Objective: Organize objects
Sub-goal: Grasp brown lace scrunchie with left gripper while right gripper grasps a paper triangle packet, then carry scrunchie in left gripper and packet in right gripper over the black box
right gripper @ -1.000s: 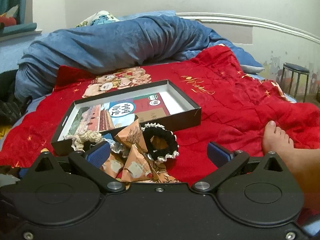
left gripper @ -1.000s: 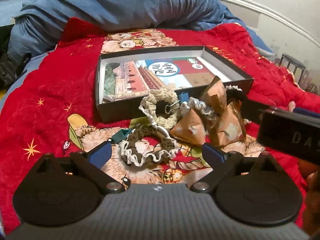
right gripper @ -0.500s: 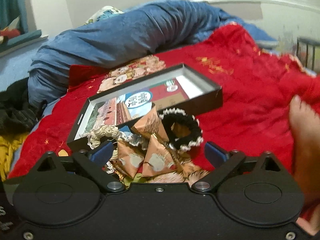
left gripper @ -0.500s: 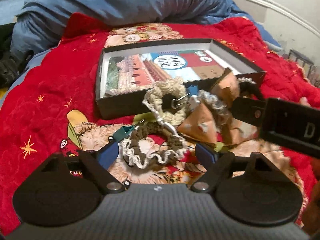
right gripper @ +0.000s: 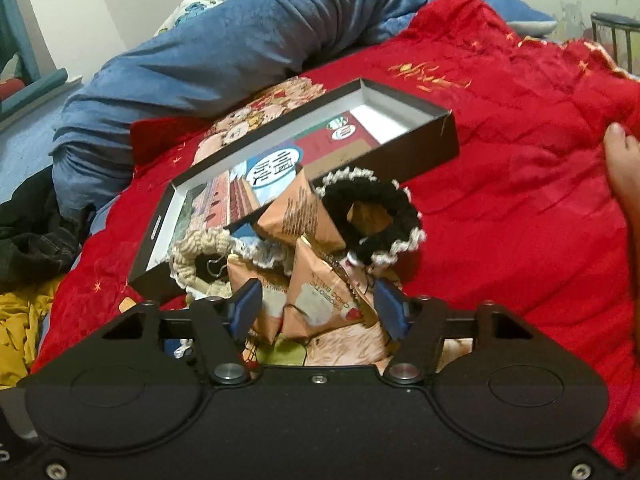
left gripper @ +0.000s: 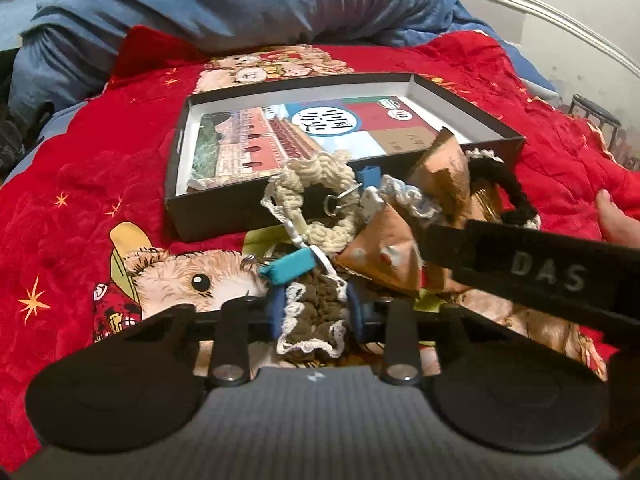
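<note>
Brown crocheted scrunchie with white lace edge (left gripper: 316, 316) lies on the red cartoon-print blanket (left gripper: 100, 168), at 6 o'clock of the pile, pinched between the blue pads of the left gripper (left gripper: 318, 312), whose jaws have just been closing narrow onto it. Teal binder clip (left gripper: 290, 266) sits at its 11 o'clock, touching. Right gripper (right gripper: 316, 308) jaws have just been closing, half wide, around an orange triangular snack packet (right gripper: 316, 300); contact unclear. Black scrunchie with white trim (right gripper: 372, 220) at the packet's 1 o'clock. Cream rope scrunchie (left gripper: 316, 196) leans on the black shallow cardboard box (left gripper: 468, 114) at 12 o'clock. Blue duvet (left gripper: 224, 4) lies beyond.
</note>
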Motion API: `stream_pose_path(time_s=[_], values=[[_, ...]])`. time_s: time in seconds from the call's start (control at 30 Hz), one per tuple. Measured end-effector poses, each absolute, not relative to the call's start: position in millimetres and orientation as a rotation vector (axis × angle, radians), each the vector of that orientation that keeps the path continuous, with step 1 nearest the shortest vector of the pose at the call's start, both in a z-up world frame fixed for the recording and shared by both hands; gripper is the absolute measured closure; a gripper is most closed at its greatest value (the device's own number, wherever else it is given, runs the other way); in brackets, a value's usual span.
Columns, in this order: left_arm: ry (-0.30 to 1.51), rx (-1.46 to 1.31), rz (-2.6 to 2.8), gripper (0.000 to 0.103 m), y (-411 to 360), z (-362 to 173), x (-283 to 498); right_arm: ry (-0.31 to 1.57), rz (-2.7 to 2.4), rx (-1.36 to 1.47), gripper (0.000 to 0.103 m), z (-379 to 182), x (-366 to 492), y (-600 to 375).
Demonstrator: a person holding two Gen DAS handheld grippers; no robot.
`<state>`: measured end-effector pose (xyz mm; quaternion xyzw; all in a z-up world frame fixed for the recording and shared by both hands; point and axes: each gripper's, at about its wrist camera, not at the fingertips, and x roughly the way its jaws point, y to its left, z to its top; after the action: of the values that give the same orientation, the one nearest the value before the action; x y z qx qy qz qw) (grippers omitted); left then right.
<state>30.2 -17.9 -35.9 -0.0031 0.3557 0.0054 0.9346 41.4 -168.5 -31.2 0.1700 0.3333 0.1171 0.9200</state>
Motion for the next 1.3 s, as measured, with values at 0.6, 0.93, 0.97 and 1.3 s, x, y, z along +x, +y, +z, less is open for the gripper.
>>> stream_pose_path(time_s=[0.6, 0.93, 0.97, 1.3], values=[[0.712, -0.019, -0.009, 0.083, -15, -29, 22, 0.683, 0.197, 0.402, 0.064, -34, 39, -171], [0.6, -0.137, -0.118, 0.086, -3, -4, 2, 0.622, 0.186, 0.399, 0.066, -6, 25, -173], [0.589, -0.138, -0.122, 0.086, -4, -2, 1, 0.617, 0.187, 0.4, 0.066, -2, 24, -174], [0.449, -0.187, -0.134, 0.086, 2, 20, -13, 0.545, 0.196, 0.388, 0.066, 37, 10, -179]])
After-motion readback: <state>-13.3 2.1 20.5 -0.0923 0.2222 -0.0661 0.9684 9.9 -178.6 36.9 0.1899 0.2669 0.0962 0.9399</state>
